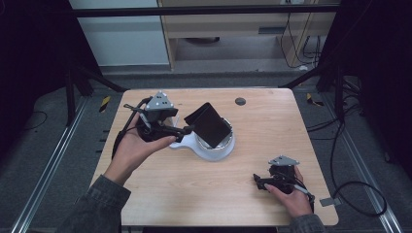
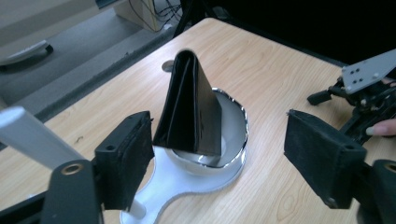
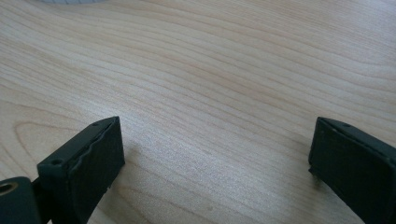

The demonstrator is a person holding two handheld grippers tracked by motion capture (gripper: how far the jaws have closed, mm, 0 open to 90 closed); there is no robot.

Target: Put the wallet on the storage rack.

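A: High view first: where does the wallet (image 1: 208, 124) stand?

B: It stands tilted in the bowl (image 1: 224, 144), a shiny round bowl on a white base at mid-worktop (image 1: 272, 131). Its lower edge is down inside; the rest leans up and out over the rim.

A: So is it placed?

B: I judge it placed, or about to be lifted out; I can't tell which. From the left gripper view the left claw (image 2: 224, 161) is spread wide, one pad just beside the wallet's (image 2: 191, 109) lower corner, the other well apart, pinching nothing.

A: Anything else in the bowl (image 2: 233, 140)?

B: Nothing that I can make out; the wallet hides part of the inside.

A: And the other hand?

B: The right claw (image 1: 257, 181) rests low near the worktop's front right, well apart from the bowl. Its own view shows its jaws spread over bare wood (image 3: 224, 84), holding nothing.
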